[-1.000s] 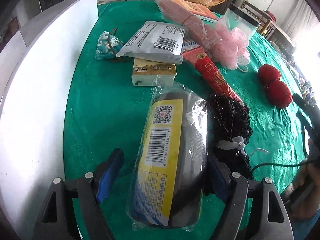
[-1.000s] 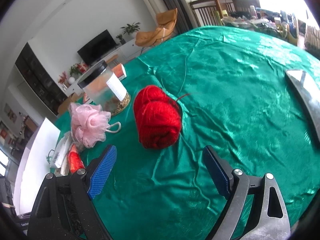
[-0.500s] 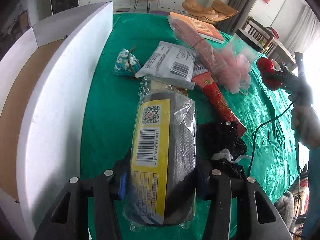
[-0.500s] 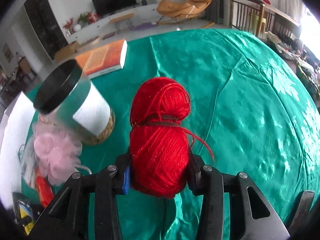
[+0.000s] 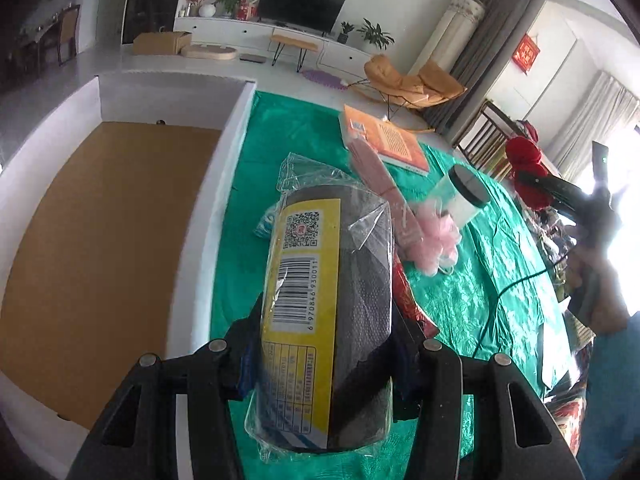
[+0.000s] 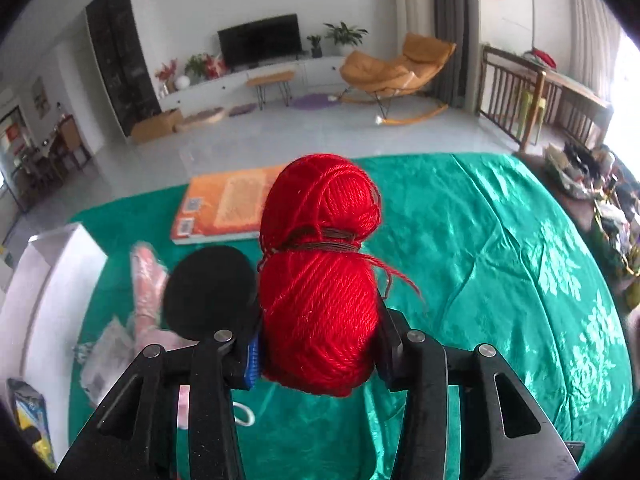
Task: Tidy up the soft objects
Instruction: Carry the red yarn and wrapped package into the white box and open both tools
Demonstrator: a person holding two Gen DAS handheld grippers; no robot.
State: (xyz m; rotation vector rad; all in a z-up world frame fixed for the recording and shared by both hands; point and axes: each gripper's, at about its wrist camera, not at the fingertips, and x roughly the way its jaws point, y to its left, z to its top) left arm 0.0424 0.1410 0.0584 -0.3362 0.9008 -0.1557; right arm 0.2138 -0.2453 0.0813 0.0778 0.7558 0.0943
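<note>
- Bench (image 5: 472, 292): covered with a green patterned cloth, carrying loose items along its length.
- White box (image 5: 208, 216): sits at the left end of the bench, open at the top, brown floor inside, nothing visible in it.
- Orange book (image 6: 228, 204): lies flat at the far edge of the bench.
- Clear jar (image 5: 464, 196): black lid, lying tilted just beside the pink bath sponge (image 5: 436, 240). In the right wrist view only its lid shows, partly behind the yarn.
- Wrapped grey roll (image 5: 344, 304): clear plastic wrap, yellow label with barcode. It is held off the bench, above the cloth and just right of the box wall.
- Red yarn (image 6: 320, 300): two balls tied together with a dark thread, held off the bench above the cloth. In the left wrist view it appears at far right, well apart from the box.
- Left hand-held gripper (image 5: 324, 356): jaws clamped on the sides of the wrapped grey roll.
- Right hand-held gripper (image 6: 320, 356): jaws clamped on the lower ball of the red yarn.
- Red packet (image 5: 408, 304): lies on the cloth, partly hidden behind the roll.
</note>
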